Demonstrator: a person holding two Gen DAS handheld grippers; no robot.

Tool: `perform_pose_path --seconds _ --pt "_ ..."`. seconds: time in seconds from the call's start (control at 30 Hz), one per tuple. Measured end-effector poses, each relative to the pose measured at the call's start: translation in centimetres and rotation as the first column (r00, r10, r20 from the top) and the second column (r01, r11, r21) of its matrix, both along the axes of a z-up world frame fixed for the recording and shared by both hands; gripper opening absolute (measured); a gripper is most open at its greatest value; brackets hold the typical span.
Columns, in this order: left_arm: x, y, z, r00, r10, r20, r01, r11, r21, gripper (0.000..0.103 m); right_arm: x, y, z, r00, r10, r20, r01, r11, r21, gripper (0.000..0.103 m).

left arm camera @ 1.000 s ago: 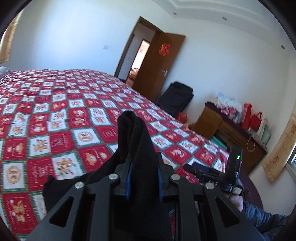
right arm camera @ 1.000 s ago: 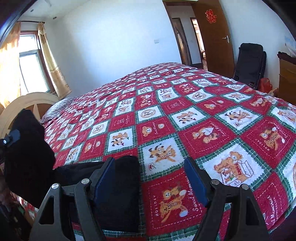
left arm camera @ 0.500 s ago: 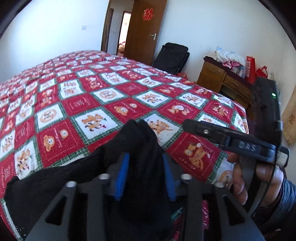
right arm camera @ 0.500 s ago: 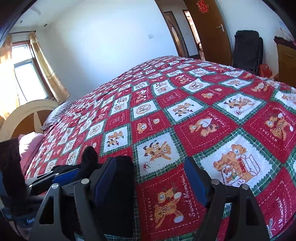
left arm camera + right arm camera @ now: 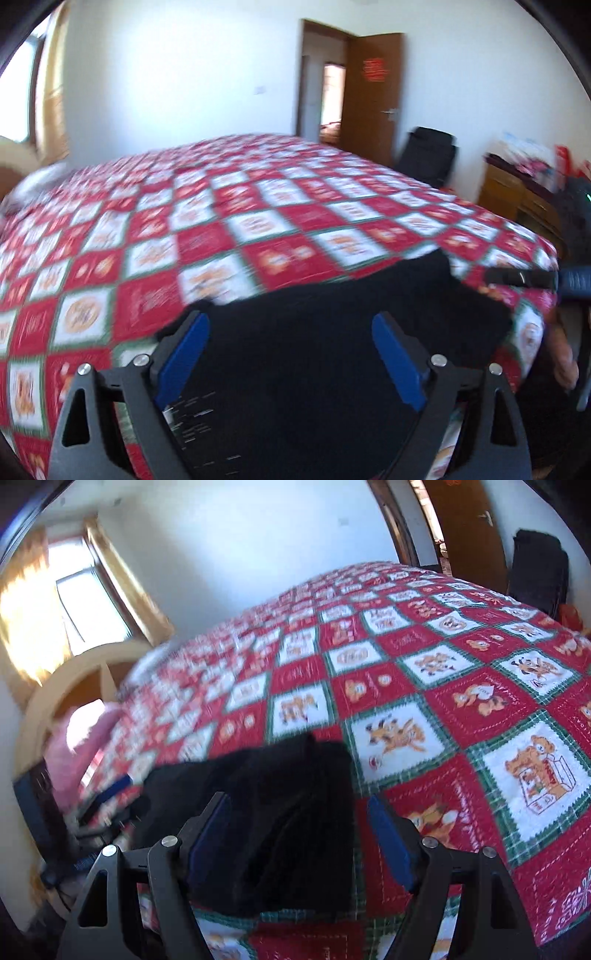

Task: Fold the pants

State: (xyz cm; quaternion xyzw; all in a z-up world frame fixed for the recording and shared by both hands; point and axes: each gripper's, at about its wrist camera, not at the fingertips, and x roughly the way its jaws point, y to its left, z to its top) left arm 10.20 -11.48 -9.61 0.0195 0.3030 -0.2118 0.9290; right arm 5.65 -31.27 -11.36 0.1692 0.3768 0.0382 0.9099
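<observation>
both tools [image 5: 290, 354] [image 5: 299, 834] spread; pants [image 5: 332, 332] at bed [image 5: 258, 221] edge.

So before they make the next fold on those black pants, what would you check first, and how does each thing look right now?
1. Left claw let go of the cloth: ok, its fingers are spread with the pants only lying between them.
2. Right claw free too: ok, open, gripping nothing.
3. Black pants resting on the quilt: ok, they lie at the near edge of the bed.
4. Fold lying flat and square: cannot tell, the dark fabric hides its creases and both views are blurred.
5. Claws clear of each other: ok, the right claw shows off at the left view's right edge, apart.
</observation>
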Motion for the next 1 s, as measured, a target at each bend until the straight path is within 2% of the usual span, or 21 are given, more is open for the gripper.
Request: perform_pose_path --seconds 0.1,0.13,0.17,0.27,0.33,0.47,0.57,0.63,0.73,0.77,0.83,0.87,0.93,1.0 --pt "0.6 1.8 -1.0 0.997 0.079 -0.010 -0.079 0.997 -0.009 0.098 0.6 1.2 -1.9 0.995 0.018 -0.096 -0.021 0.999 -0.033 0.076" --pt "0.7 2.1 -1.3 0.996 0.089 -0.015 -0.089 0.996 -0.018 0.098 0.7 1.3 -2.3 0.993 0.028 -0.113 -0.032 0.999 -0.032 0.051" --pt "0.8 2.4 -1.5 0.995 0.093 -0.024 -0.094 0.995 -0.025 0.098 0.7 1.4 -2.5 0.992 0.034 -0.123 -0.039 0.999 -0.038 0.033" --pt "1.2 2.2 -1.8 0.995 0.095 -0.039 -0.096 0.995 -0.037 0.099 0.2 0.9 -2.0 0.994 0.042 -0.097 -0.045 0.999 -0.031 0.025" --pt "1.3 2.0 -2.0 0.995 0.099 -0.026 -0.099 0.995 -0.023 0.103 0.2 0.5 -1.6 0.995 0.031 -0.098 -0.035 0.999 -0.037 0.024" --pt "2.3 1.4 -3.3 0.992 0.122 -0.017 -0.121 0.991 0.051 0.103 0.7 -0.4 -2.7 0.986 0.013 -0.166 -0.023 0.998 -0.060 0.024" --pt "3.2 1.9 -4.1 0.990 0.124 -0.060 -0.123 0.992 0.024 0.103 0.9 -0.9 -3.1 0.983 0.013 -0.184 -0.022 0.999 -0.047 0.024" --pt "3.1 2.1 -3.8 0.990 0.128 -0.059 -0.127 0.992 0.019 0.103 0.9 -0.4 -2.6 0.982 0.026 -0.185 -0.044 0.995 -0.094 0.026" --pt "2.9 1.9 -3.2 0.991 0.130 -0.036 -0.129 0.991 0.036 0.103 0.5 0.1 -1.1 0.989 -0.029 -0.142 0.004 0.985 -0.173 0.044" --pt "2.8 1.9 -2.9 0.991 0.130 -0.035 -0.129 0.991 0.032 0.103 0.3 0.5 -0.1 0.994 -0.045 -0.097 0.022 0.974 -0.225 0.046" --pt "2.8 1.8 -2.6 0.991 0.130 -0.031 -0.130 0.991 0.023 0.103 -0.1 1.2 1.6 0.999 -0.034 0.001 0.033 0.966 -0.256 0.047" --pt "2.9 1.7 -2.5 0.991 0.128 -0.027 -0.127 0.991 0.028 0.103 -0.1 1.6 2.4 0.999 -0.006 0.048 0.017 0.973 -0.229 0.052" --pt "3.1 1.3 -2.6 0.991 0.128 -0.028 -0.126 0.991 0.047 0.103 0.6 2.4 2.9 0.995 0.057 0.086 -0.044 0.988 -0.148 0.057" --pt "3.2 1.0 -2.7 0.992 0.126 -0.028 -0.124 0.990 0.061 0.103 2.1 3.2 2.6 0.991 0.106 0.082 -0.099 0.992 -0.082 0.058"
